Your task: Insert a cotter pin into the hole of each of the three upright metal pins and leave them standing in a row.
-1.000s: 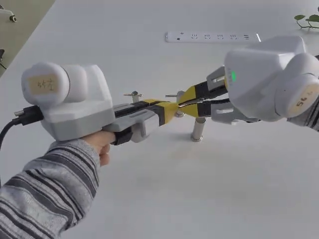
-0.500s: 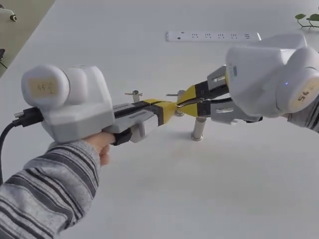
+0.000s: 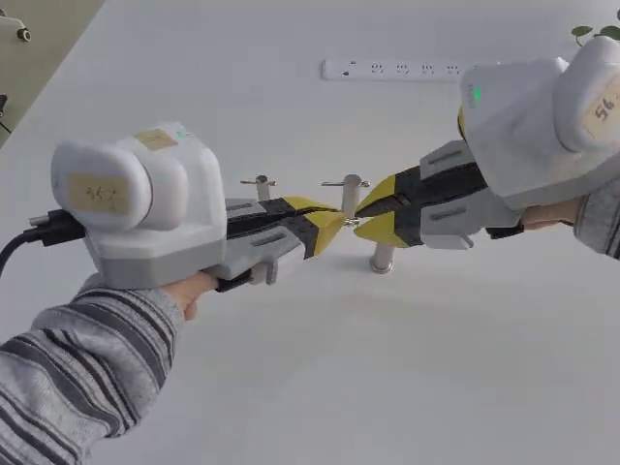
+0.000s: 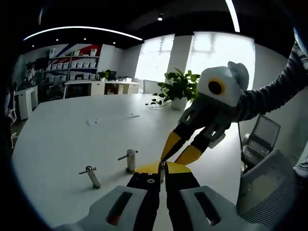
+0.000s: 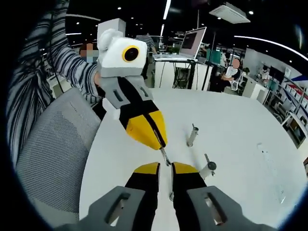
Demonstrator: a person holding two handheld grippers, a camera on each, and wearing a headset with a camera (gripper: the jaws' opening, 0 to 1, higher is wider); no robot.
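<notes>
A person in a grey striped sleeve (image 3: pixel 77 387) is holding two grippers over a smooth, matte white table (image 3: pixel 320 387). Each gripper has a pale grey plastic body and black jaws ending in yellow wedge tips. The left gripper (image 3: pixel 332 225) is reaching in from the left and the right gripper (image 3: pixel 360 215) from the right, their tips nearly meeting above the middle of the table. Between them a loose cotter pin (image 3: pixel 350 222), a thin grey metal sliver, is lying roughly level, its long axis running left to right.

Three short, shiny steel cylinders are standing upright. The far-left pin (image 3: pixel 260 189) and the far-right pin (image 3: pixel 350 186) are each carrying a thin cross-pin (image 3: pixel 334 182) through the top, lying level and pointing left to right. The near pin (image 3: pixel 383 257) is standing just under the right gripper. A long white power strip (image 3: pixel 412 70) is lying at the far edge.

The right gripper view is showing more than the head view. There the left gripper (image 5: pixel 161 142) is clenching the loose cotter pin (image 5: pixel 165 156), which is sticking out of its tip into the narrow gap between the right gripper's own jaws. I cannot tell whether those jaws are pressing on it. A grey mesh chair (image 5: pixel 53 144) is standing beside the table.

In the left gripper view, its own jaws are sitting closed together, and the right gripper (image 4: pixel 172 160) is angling in from the right.
</notes>
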